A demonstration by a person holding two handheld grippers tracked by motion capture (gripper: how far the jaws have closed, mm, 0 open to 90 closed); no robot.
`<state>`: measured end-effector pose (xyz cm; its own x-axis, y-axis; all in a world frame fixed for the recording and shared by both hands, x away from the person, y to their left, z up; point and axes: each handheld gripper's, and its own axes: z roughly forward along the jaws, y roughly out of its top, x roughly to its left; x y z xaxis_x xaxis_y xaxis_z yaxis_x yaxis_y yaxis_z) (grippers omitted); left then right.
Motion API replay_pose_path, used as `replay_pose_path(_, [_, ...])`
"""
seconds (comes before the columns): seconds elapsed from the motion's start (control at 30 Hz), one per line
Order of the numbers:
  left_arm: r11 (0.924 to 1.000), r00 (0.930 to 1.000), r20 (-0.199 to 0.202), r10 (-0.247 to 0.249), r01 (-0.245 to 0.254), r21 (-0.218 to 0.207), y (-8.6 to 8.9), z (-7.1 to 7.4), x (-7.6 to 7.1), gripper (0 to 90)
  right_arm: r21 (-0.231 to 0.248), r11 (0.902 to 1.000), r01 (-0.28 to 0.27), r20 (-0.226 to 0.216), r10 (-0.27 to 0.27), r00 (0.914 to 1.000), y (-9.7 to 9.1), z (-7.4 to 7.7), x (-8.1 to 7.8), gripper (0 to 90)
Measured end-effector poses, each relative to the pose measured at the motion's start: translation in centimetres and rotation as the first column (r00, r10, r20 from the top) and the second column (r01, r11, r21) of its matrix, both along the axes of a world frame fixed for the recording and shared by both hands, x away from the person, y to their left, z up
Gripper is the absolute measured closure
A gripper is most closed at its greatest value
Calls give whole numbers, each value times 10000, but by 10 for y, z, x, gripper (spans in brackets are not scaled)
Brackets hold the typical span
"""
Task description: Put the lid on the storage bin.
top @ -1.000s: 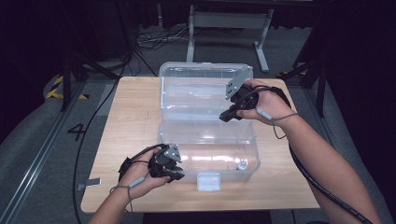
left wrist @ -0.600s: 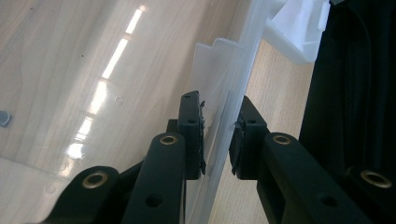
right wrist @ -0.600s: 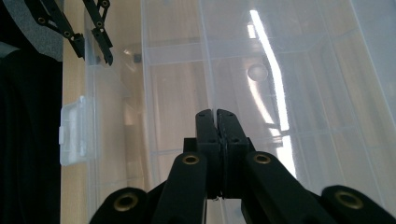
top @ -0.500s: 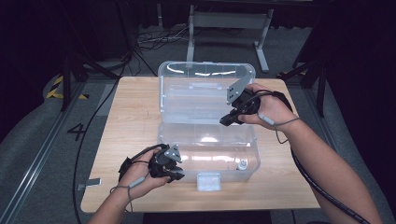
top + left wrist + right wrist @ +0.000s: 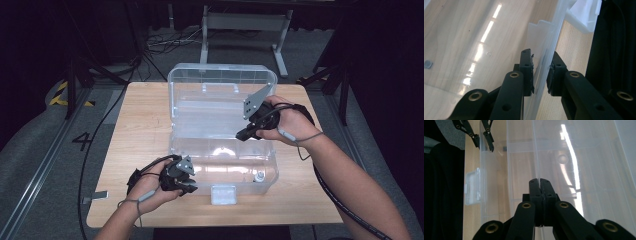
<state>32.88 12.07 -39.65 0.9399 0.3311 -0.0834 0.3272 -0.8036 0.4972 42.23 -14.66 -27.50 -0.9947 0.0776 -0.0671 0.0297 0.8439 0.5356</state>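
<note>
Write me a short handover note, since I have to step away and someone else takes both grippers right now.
Left gripper: fingers straddle the front wall of the clear plastic box near its left corner, one inside, one outside; a gap shows, so not clamped.
Right gripper: fingers shut on a thin clear edge of the box, near the hinge between base and raised lid.
Box sits mid-table, lid open, white latch at front, a small round item inside at front right.
Done: both grippers placed on the box.
Left: probably closing the lid and latching it.
</note>
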Motion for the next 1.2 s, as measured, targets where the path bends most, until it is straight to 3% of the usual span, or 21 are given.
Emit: replay_pose_path(1.2, [10000, 9997, 262, 23, -24, 41, 0, 0, -3, 777, -128, 9996, -236, 90, 237, 9997, 1, -12, -28, 900])
